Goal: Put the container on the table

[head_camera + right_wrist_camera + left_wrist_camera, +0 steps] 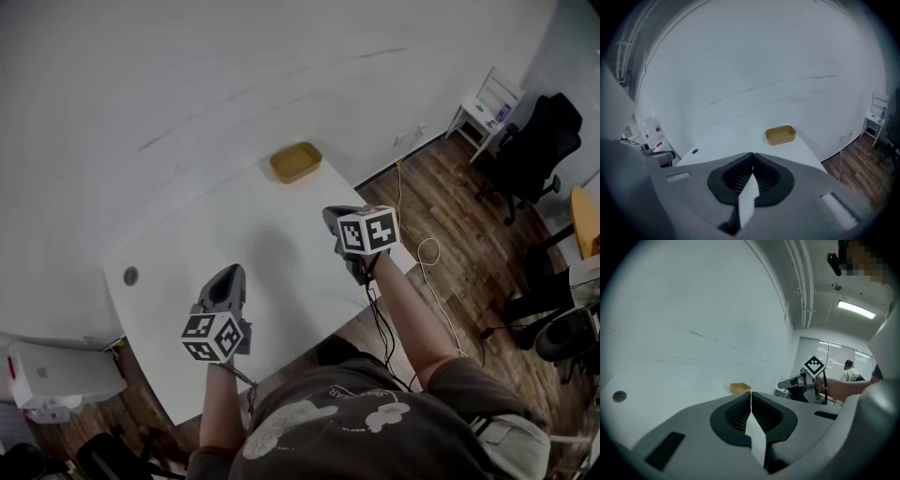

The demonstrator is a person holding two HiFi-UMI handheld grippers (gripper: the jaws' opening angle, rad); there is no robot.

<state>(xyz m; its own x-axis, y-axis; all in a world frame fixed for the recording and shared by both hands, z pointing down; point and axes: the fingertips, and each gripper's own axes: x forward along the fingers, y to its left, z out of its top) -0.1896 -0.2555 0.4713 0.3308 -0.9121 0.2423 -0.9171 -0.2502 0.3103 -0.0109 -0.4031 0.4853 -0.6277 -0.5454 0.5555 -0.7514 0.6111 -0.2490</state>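
Pressing together with nothing between them, the grey jaws of the right gripper (752,157) are hovering closed and empty above the white rectangular table (253,244). The left gripper (751,395) is likewise showing its jaws meeting in a thin seam. It is carrying nothing and hanging beside the right one over the table's near half.

Item: a mustard-yellow shallow rectangular plastic container (780,134), open-topped and round-cornered, is sitting upright at the table's far end, close to the wall and well apart from both grippers.

Handling, judged: it is looking empty, so probably light. Its walls are looking thin but stiff and smooth, perhaps slippery, and hardly fragile.

Hold, advised: pinching one long wall's rim near its middle, one jaw inside and one outside, is looking steadiest.
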